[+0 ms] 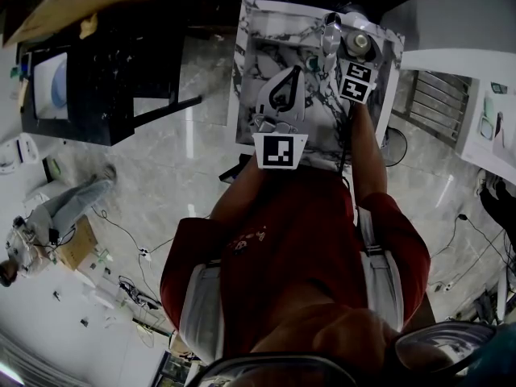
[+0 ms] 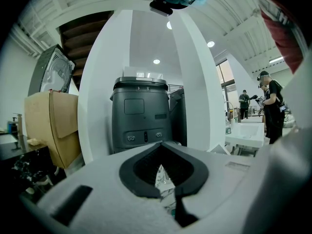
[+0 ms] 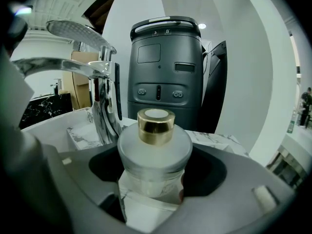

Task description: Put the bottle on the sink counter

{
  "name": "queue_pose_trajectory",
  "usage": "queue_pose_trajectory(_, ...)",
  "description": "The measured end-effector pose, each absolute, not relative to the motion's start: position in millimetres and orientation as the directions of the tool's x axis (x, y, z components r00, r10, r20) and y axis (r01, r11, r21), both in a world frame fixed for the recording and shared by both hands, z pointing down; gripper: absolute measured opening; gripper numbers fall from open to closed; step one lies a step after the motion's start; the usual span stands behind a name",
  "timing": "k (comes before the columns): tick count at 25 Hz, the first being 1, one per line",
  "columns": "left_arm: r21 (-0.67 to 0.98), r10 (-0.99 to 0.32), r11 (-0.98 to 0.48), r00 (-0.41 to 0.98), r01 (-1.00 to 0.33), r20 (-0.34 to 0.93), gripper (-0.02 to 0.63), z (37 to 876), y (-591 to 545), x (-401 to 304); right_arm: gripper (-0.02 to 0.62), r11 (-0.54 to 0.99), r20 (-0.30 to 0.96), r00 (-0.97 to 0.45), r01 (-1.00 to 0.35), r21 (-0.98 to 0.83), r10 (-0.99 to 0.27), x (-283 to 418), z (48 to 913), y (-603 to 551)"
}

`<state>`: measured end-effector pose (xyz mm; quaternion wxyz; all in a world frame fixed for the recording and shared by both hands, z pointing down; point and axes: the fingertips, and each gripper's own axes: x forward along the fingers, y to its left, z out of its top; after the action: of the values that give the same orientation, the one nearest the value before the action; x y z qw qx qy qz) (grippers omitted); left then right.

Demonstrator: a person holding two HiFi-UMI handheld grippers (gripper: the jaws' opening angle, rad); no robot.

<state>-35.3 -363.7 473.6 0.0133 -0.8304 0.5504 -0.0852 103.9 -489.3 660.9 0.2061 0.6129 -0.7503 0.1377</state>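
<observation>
Nearest the person, the left tongs (image 2: 163, 150) hang closed on nothing, apparently not needed for this step. Further out, at the head view's upper right, the right tongs (image 3: 157, 172) clasp the bottle (image 3: 155, 130) upright over the marble table (image 3: 214, 135), seemingly ready to set it down. The bottle is squat frosted glass with a gold cap. The faucet (image 3: 100, 82) stands beyond, to the left.
</observation>
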Motion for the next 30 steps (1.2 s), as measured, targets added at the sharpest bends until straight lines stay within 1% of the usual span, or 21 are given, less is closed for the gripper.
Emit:
queue_pose_trajectory(9,-0.125,-0.915,-0.396,0.380,-0.910,0.137,0.003,471.0,-359.8,-35.8,0.342,0.184,0.471,-0.139,-0.982,0.051,-0.871,103.8,659.8,-499.1)
queue_pose_trajectory(13,-0.124,-0.918,-0.393,0.380,-0.911,0.118,0.003,468.2,-358.4,-35.4,0.342,0.168,0.462,-0.125,-0.984,0.054,-0.878,105.7,658.8,-500.0)
queue_pose_trajectory(20,-0.127,-0.912,-0.405,0.389,-0.906,0.132,0.003,469.0,-357.7,-30.2,0.344,0.179,0.469,-0.136,-0.983,0.049,-0.873,105.0,660.2,-499.3)
queue_pose_trajectory(23,-0.131,-0.914,-0.403,0.392,-0.906,0.106,0.003,464.5,-358.2,-28.2,0.345,0.184,0.474,-0.143,-0.982,0.041,-0.869,105.2,661.4,-498.7)
queue_pose_trajectory(30,-0.154,-0.910,-0.412,0.399,-0.898,0.109,0.003,461.6,-352.8,-26.3,0.373,0.173,0.464,-0.140,-0.984,0.030,-0.875,107.9,654.7,-494.0)
